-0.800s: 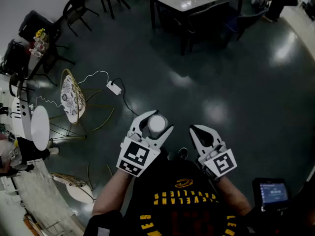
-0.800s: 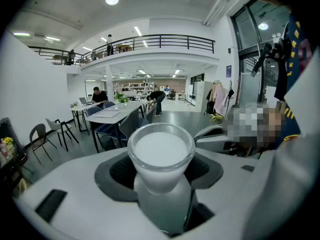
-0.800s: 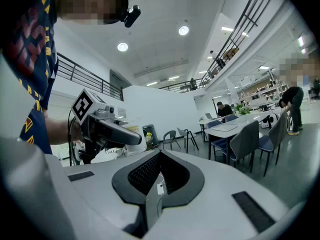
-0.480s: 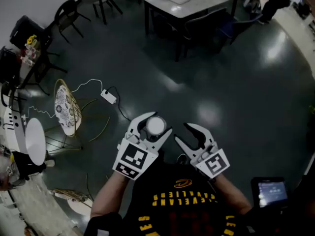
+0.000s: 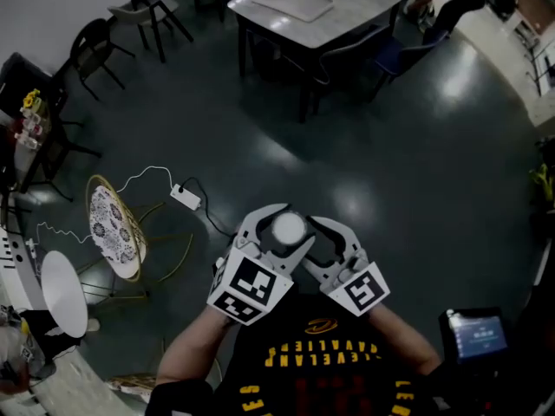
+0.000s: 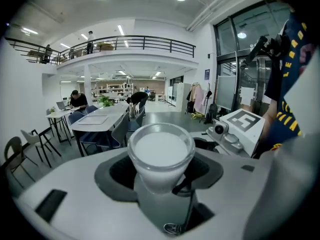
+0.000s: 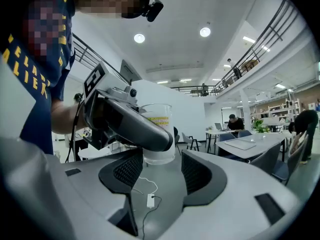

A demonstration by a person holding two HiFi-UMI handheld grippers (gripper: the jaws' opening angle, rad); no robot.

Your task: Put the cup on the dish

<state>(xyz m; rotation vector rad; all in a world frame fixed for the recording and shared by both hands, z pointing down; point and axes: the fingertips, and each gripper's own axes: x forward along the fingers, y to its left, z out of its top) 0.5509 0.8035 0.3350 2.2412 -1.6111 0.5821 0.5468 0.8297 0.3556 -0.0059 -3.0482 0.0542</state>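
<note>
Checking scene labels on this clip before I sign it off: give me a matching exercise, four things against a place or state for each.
Things:
1. cup
2. right gripper
3. power strip
4. table

Place or state:
A. lying on the floor
B. open and empty, beside the cup
C. held between the jaws of the left gripper
D. at the top of the head view

Pairs: 1-C; 2-B; 3-A; 4-D
</note>
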